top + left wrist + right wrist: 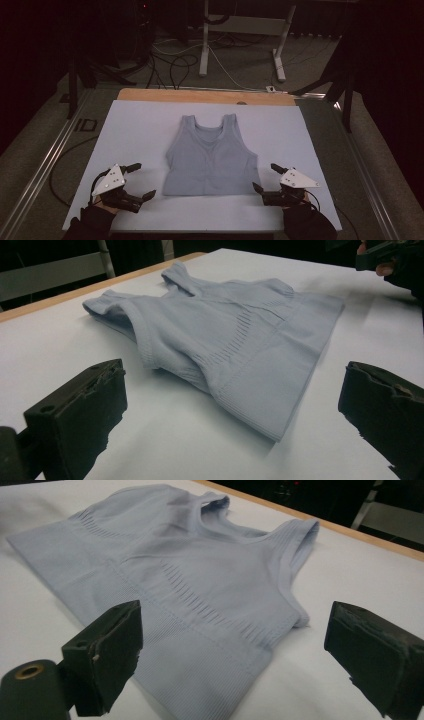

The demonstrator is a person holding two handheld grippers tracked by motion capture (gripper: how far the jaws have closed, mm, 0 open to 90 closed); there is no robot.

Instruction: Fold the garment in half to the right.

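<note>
Our fingers stand wide apart on both grippers, with nothing held between them. In the high view we see the left gripper (140, 181) low on the white sheet (140, 130) that covers the counter (200, 95), near the lower left corner of a pale blue tank top (210, 157). The right gripper (266, 178) sits just beside the garment's lower right corner; its near finger (258, 188) lies close to the hem, though we cannot tell whether it touches. The tank top lies flat in the middle of the sheet, straps towards the far wooden edge of the counter and hem towards us. Beyond the counter we see cables (175, 62) on the floor and white desk legs (204, 40).

In the left gripper view our two black fingers (80, 410) rise at either side, spread wide, with the bare sheet between them. The tank top spreads ahead, its nearest hem corner between the fingers and a little beyond them, apart from both. The other gripper (382, 252) shows at the top right.

In the right gripper view the fingers (107, 652) again stand far apart. The left one overlaps the ribbed hem band in the picture, and the right one stands over bare sheet beside the garment's side seam.
</note>
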